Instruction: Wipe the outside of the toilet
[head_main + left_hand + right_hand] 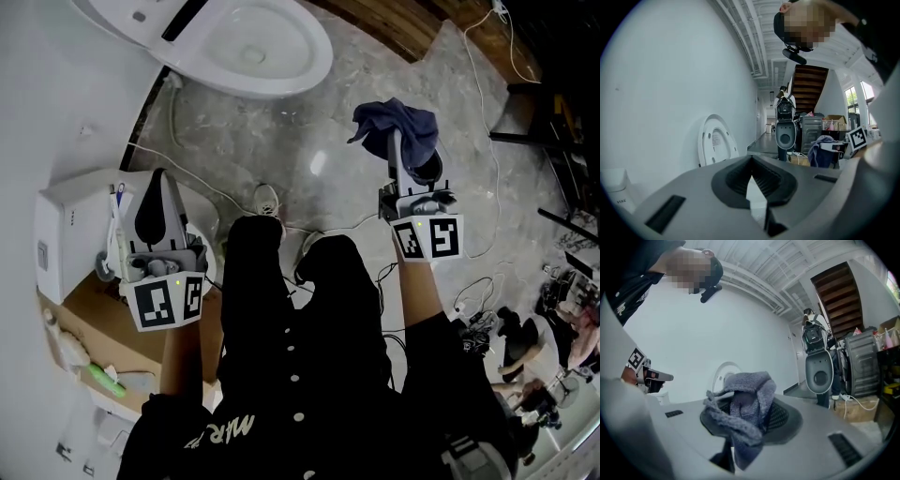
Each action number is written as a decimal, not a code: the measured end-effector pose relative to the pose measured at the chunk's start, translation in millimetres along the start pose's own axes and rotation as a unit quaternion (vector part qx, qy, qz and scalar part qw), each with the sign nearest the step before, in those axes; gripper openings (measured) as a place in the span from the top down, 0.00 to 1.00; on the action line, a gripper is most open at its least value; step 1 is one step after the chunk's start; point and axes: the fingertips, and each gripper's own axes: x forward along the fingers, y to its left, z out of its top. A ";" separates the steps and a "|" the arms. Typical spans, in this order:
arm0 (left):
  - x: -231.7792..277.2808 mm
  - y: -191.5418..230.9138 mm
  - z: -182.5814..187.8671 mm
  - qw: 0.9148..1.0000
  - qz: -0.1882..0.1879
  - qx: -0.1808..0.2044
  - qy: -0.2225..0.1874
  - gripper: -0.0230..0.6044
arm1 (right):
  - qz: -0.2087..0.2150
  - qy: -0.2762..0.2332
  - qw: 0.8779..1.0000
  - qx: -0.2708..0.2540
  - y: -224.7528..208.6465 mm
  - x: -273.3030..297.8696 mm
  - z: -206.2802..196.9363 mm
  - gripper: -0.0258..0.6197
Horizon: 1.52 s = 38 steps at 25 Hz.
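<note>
Cloth [398,127] prob. well clear of toilet [281,66]

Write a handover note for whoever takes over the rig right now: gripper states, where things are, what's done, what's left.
Left gripper: shut, nothing between its jaws, held in the air beside the white wall.
Right gripper: shut on the blue-grey cloth, raised over the floor, clear of the toilet.
Done: the cloth is in hand. Whether any wiping has happened doesn't show.
Left: bring the cloth to the toilet's outside and wipe it.
</note>
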 end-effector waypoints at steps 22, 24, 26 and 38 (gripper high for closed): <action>56.7 32.5 -119.8 1.000 0.010 -0.014 0.016 0.95 | -0.006 -0.005 1.000 0.014 -22.2 45.7 -125.7 0.76; 60.8 36.3 -127.5 1.000 0.008 -0.016 0.013 0.95 | -0.004 -0.003 1.000 0.013 -20.2 51.1 -136.4 0.76; 64.5 38.6 -136.1 1.000 0.006 -0.017 0.012 0.95 | -0.001 -0.001 1.000 0.009 -18.9 54.7 -146.8 0.76; 86.4 50.6 -198.6 0.999 0.003 -0.034 0.008 0.95 | -0.008 0.005 1.000 0.003 -22.3 66.6 -213.2 0.76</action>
